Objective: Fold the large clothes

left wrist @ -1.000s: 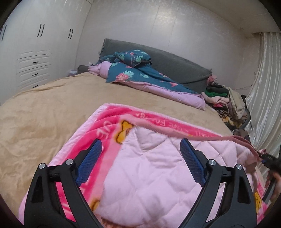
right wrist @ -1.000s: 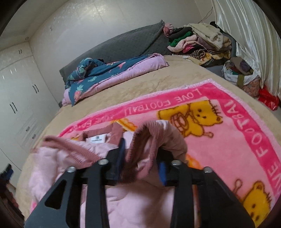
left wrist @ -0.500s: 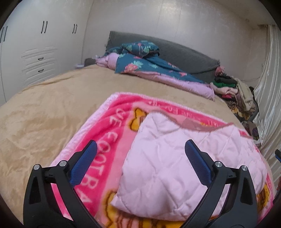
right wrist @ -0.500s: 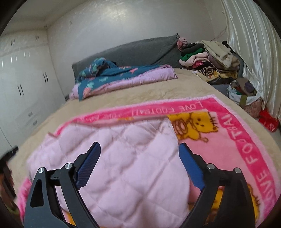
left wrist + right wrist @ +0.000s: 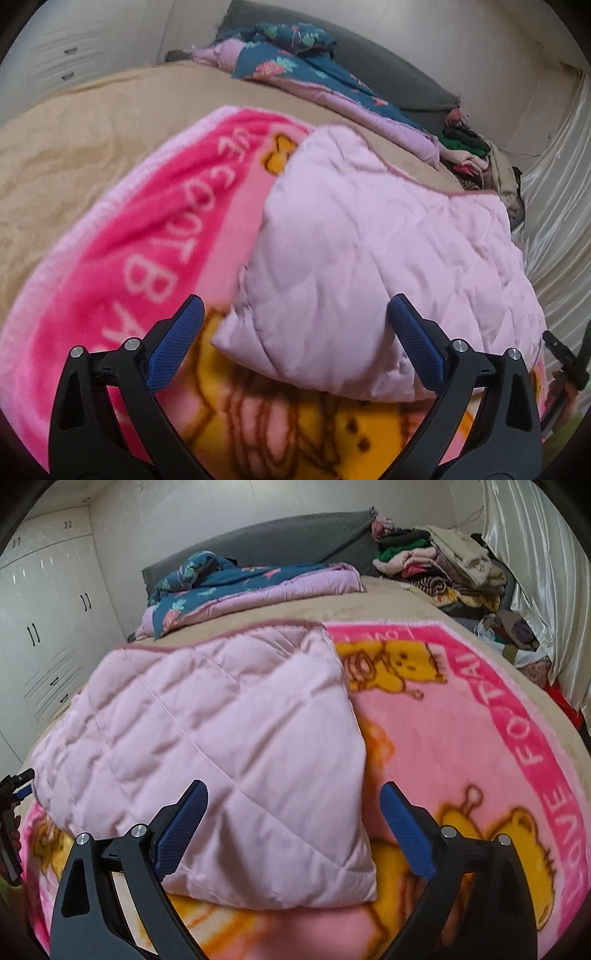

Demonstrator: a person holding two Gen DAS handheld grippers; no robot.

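A light pink quilted garment [image 5: 376,243] lies folded flat on a pink cartoon-bear blanket [image 5: 155,236] on the bed. It also shows in the right wrist view [image 5: 207,731], with a darker pink trim along its far edge. My left gripper [image 5: 295,339] is open and empty, low over the garment's near left corner. My right gripper [image 5: 291,823] is open and empty, low over the garment's near right corner. The same blanket fills the right wrist view [image 5: 461,738].
A tan bedspread [image 5: 74,147] covers the bed. A teal floral quilt [image 5: 236,579] lies by the grey headboard [image 5: 288,535]. A pile of clothes [image 5: 436,565] sits at the far right by a curtain [image 5: 535,572]. White wardrobes [image 5: 40,609] stand at the left.
A second ago my right gripper was shut on the garment's trim edge; it has let go and opened. The garment now lies flat. Both grippers have dropped lower and closer to its near corners.
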